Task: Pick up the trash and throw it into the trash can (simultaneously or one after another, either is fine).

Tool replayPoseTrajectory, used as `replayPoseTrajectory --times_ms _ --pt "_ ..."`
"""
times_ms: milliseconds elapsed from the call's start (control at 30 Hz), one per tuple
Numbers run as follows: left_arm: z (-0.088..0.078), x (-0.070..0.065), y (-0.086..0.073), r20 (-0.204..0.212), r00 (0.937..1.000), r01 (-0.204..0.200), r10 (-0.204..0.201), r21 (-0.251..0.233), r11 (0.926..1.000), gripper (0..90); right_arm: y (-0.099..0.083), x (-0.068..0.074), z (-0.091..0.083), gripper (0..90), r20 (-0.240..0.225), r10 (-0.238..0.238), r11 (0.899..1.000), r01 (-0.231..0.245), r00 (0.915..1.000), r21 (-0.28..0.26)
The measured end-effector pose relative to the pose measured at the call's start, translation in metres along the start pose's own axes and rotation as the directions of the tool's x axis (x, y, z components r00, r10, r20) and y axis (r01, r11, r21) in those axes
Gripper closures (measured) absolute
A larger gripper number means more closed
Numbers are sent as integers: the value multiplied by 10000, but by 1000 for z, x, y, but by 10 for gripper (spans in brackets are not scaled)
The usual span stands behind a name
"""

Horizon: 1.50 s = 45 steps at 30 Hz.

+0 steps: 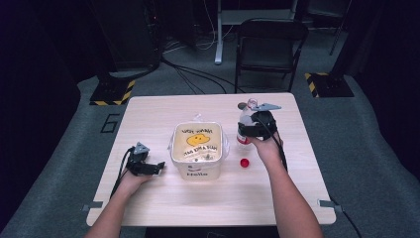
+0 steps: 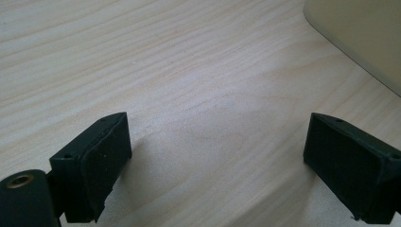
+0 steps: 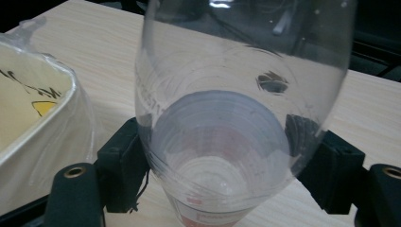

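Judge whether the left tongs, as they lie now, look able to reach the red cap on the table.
Probably not directly: the left tongs sit open left of the lined bin, which stands between them and the red cap. They would need to go around its near side.

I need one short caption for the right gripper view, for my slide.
Right claw clamps a clear plastic bottle beside the lined bin.

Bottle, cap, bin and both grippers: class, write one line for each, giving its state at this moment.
Clear bottle: upright, uncapped, clamped at its sides.
Red cap: off, lying on the table.
Lined bin: upright, open-topped.
Right gripper: shut on the bottle.
Left gripper: open, empty, resting on the table.
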<state>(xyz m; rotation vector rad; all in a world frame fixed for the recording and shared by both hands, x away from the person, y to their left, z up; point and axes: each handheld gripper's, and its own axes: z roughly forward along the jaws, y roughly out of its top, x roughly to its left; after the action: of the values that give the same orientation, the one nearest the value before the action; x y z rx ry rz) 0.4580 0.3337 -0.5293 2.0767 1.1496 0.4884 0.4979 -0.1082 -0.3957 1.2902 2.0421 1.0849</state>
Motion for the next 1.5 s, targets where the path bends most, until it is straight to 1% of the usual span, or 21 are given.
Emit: replayPoseTrajectory --times_ms 267,433,567,833,1133,1500 --pt "0 0 0 -13 10000 9 -10 -50 10000 82 10 3 -16 250 -158 -151 9996 147 9998 -243" --pt "0 0 0 1 10000 0 0 2 10000 82 16 4 -24 250 -240 -142 9995 135 9996 -302" --pt "0 0 0 -10 10000 7 -7 -47 10000 82 21 5 -31 250 -275 -308 9989 298 9991 -358" --pt "0 0 0 -9 10000 5 -5 -45 10000 82 33 13 -47 250 -385 -466 9975 444 9982 -553" --pt "0 0 0 -11 10000 6 -6 -48 10000 82 45 21 -57 251 -460 -795 9949 764 9958 -652" --pt "0 0 0 -11 10000 2 -2 -42 10000 82 61 29 -71 251 -664 -1014 9912 951 9926 -920"
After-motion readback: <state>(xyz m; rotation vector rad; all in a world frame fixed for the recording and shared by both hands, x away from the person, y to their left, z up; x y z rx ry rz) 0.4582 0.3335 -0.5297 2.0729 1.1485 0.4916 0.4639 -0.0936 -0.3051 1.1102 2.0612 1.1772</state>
